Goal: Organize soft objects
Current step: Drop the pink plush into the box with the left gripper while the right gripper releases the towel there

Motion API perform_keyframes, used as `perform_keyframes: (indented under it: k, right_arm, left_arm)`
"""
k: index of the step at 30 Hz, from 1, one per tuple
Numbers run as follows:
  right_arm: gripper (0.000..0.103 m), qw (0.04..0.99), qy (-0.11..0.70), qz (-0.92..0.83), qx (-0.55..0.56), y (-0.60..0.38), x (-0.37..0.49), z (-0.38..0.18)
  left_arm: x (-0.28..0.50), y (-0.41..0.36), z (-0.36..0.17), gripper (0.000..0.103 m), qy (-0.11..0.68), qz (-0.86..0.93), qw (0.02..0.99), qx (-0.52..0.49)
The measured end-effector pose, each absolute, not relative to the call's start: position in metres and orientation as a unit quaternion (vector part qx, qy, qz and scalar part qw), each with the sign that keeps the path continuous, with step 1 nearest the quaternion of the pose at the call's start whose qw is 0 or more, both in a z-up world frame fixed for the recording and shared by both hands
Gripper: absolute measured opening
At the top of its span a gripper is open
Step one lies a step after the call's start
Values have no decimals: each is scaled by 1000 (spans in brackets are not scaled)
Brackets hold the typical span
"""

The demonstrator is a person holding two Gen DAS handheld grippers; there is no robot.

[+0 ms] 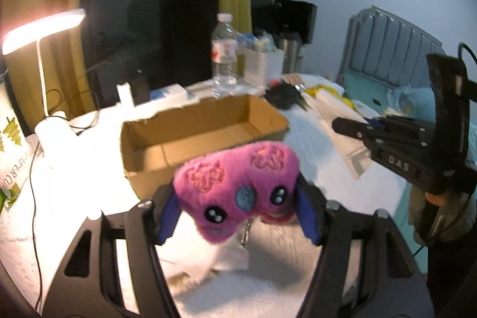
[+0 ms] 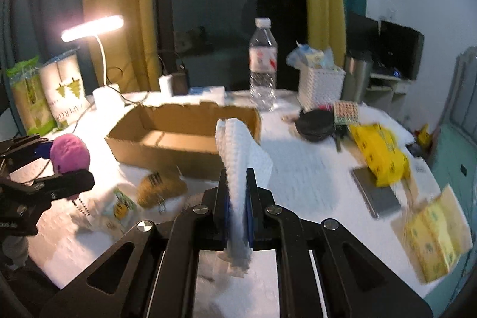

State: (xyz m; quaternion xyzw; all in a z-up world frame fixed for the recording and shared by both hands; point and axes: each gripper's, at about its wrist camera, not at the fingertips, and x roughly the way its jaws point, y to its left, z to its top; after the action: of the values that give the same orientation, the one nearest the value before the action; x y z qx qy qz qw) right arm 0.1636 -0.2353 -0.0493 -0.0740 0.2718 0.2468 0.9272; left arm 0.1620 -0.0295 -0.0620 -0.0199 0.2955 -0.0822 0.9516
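The left gripper clasps a pink plush toy; the right gripper pinches a white cloth (long axis upright). Both hang above the bench, the cardboard box straight ahead, left nearer.

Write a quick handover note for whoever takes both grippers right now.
Left gripper: shut on the pink plush toy, held above the table.
Right gripper: shut on a white textured cloth, also off the table.
Cardboard box: open and empty, just ahead of both.
Done: both items picked up.
Left: probably put both into the box, then the small pouches beside it.
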Motion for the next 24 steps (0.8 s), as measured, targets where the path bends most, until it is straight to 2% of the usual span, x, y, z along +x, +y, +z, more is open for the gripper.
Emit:
perform_keyframes:
  k: [13,24]
  right_arm:
    - [10,926,254,268,-73,-205,201,-31]
    - [10,923,261,277,-61,-195,243,-37]
  left_arm:
    - [203,25,-45,66,270,-41,961,-45]
    - [251,54,-62,66,284,-12,957,-62]
